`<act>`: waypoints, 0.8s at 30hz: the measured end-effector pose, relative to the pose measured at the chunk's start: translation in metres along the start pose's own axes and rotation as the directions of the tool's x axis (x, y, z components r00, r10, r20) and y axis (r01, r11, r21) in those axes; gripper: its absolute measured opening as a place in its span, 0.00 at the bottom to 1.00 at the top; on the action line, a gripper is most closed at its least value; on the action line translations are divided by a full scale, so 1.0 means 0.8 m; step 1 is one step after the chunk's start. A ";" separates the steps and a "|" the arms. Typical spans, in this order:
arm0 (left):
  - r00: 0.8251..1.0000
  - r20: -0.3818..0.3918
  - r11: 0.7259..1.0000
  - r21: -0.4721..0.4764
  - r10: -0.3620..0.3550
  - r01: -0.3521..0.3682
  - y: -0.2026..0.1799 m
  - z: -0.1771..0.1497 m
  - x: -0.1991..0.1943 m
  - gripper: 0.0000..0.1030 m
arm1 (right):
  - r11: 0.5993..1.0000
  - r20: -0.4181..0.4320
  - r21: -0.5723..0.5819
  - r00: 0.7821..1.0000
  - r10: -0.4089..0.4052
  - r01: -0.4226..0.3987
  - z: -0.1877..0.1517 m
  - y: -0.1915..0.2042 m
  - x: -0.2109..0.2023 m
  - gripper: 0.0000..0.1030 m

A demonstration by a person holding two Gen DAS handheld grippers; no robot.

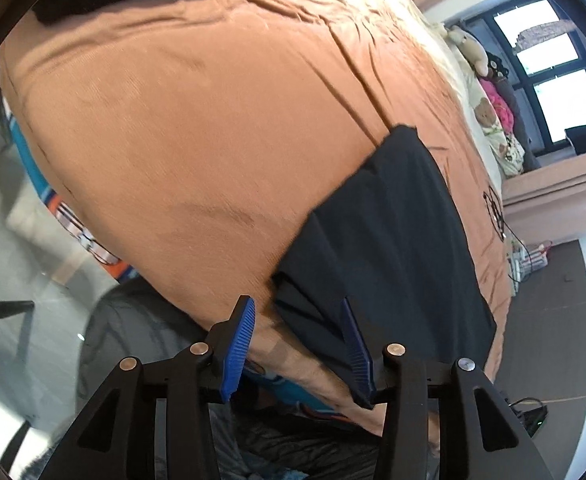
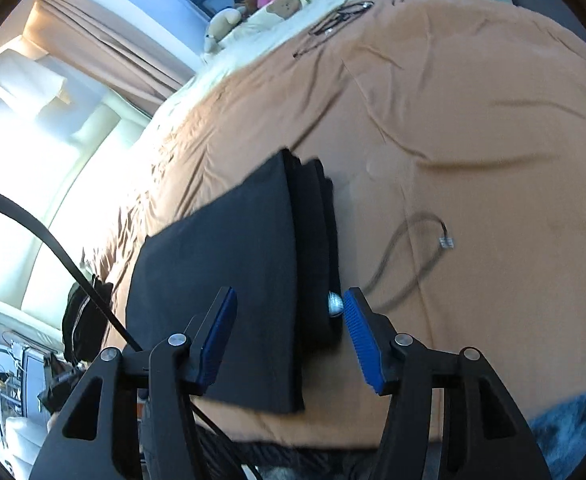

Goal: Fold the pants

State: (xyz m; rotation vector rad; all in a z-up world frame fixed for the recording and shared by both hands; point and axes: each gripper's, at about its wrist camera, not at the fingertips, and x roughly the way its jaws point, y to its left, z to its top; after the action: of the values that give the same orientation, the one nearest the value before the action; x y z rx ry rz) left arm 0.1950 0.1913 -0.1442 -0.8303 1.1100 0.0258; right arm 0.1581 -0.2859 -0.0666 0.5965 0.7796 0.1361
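Our left gripper has its blue ribbed fingers apart, and nothing is between them. Our right gripper is open too, with its fingers on either side of the cloth but not pressing it.

The dark, soft, folded pants lie flat in a neat stack near the front edge of the bed, on the smooth orange-brown bedcover.

What could go wrong? If we bump the stack, the loose layers could slide apart, because the cloth looks thin and slippery. A small silver round bit sticks out at the side of the pants and could catch a finger. A thin grey cable lies just beside the pants and could snag.
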 end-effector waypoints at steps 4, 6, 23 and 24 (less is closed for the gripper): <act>1.000 0.015 1.000 -0.007 0.019 -0.018 -0.005 0.014 0.007 0.46 | 0.999 -0.001 -0.041 1.000 0.019 -0.019 0.021 0.007 0.027 0.52; 0.999 0.017 1.000 -0.002 0.027 -0.027 -0.008 0.020 0.013 0.46 | 0.998 -0.015 -0.058 1.000 0.019 -0.019 0.032 0.007 0.048 0.52; 0.997 -0.019 0.990 0.124 0.074 -0.071 -0.061 0.081 0.083 0.46 | 0.969 -0.060 -0.244 0.996 -0.066 0.050 0.117 0.036 0.148 0.52; 0.997 -0.025 0.987 0.144 0.075 -0.071 -0.068 0.086 0.089 0.46 | 0.964 -0.073 -0.261 0.995 -0.067 0.046 0.121 0.039 0.156 0.52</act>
State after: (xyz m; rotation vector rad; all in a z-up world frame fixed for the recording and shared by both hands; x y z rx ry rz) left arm 0.3050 0.1672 -0.1570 -0.6638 1.1563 -0.0051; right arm 0.3170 -0.2631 -0.0731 0.3214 0.8406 0.2078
